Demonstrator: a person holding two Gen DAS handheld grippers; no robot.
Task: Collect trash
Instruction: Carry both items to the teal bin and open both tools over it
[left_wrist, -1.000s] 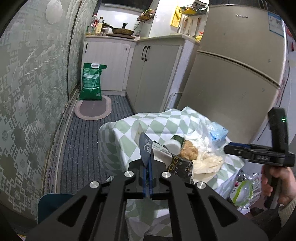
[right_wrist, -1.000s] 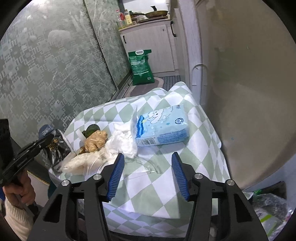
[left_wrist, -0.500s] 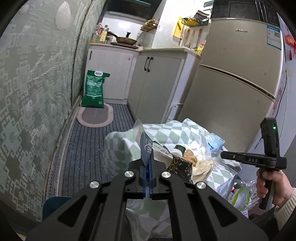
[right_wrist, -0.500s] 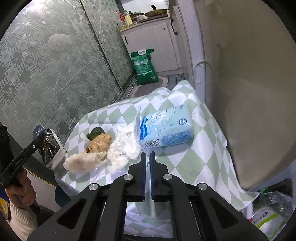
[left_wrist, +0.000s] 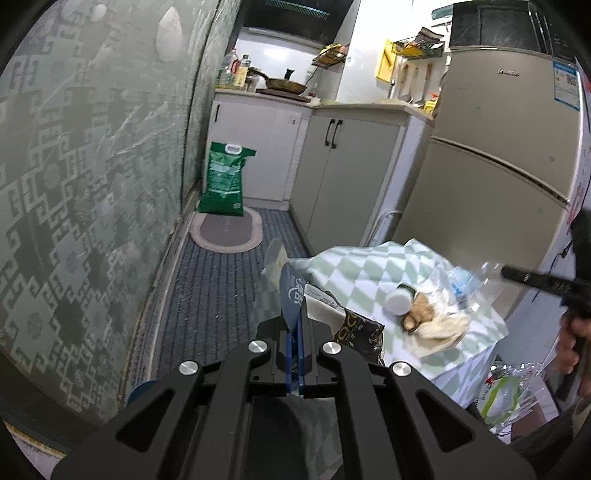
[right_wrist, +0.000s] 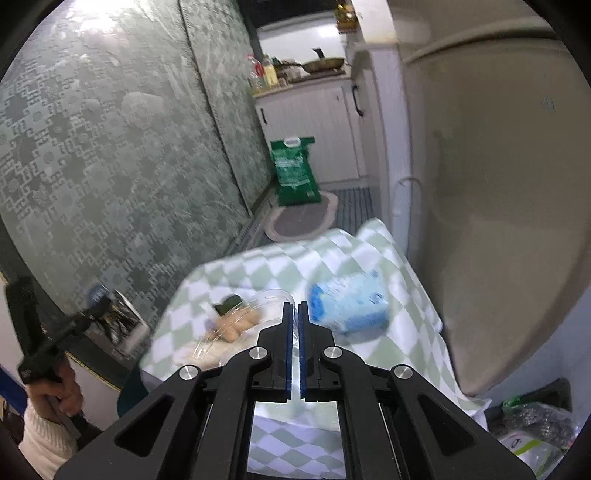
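Observation:
My left gripper (left_wrist: 294, 325) is shut on a dark snack wrapper (left_wrist: 360, 330) with a blue flap, held left of the checked table (left_wrist: 369, 264). My right gripper (right_wrist: 294, 317) is shut on clear plastic film (right_wrist: 236, 325), lifted above the table (right_wrist: 369, 339); the film also shows in the left wrist view (left_wrist: 476, 284). On the table lie a ginger root (left_wrist: 417, 312), white crumpled plastic (left_wrist: 443, 328), a green bottle with a white cap (left_wrist: 400, 297) and a blue tissue pack (right_wrist: 351, 306).
A fridge (left_wrist: 498, 177) stands right behind the table. White cabinets (left_wrist: 343, 173), a green sack (left_wrist: 223, 181) and an oval mat (left_wrist: 227, 232) are farther down the striped floor. Bags of rubbish (right_wrist: 532, 432) lie at the right by the table.
My right gripper closed on the clear film and lifted it off the table. My left gripper, still holding the wrapper, drew back and up from the table.

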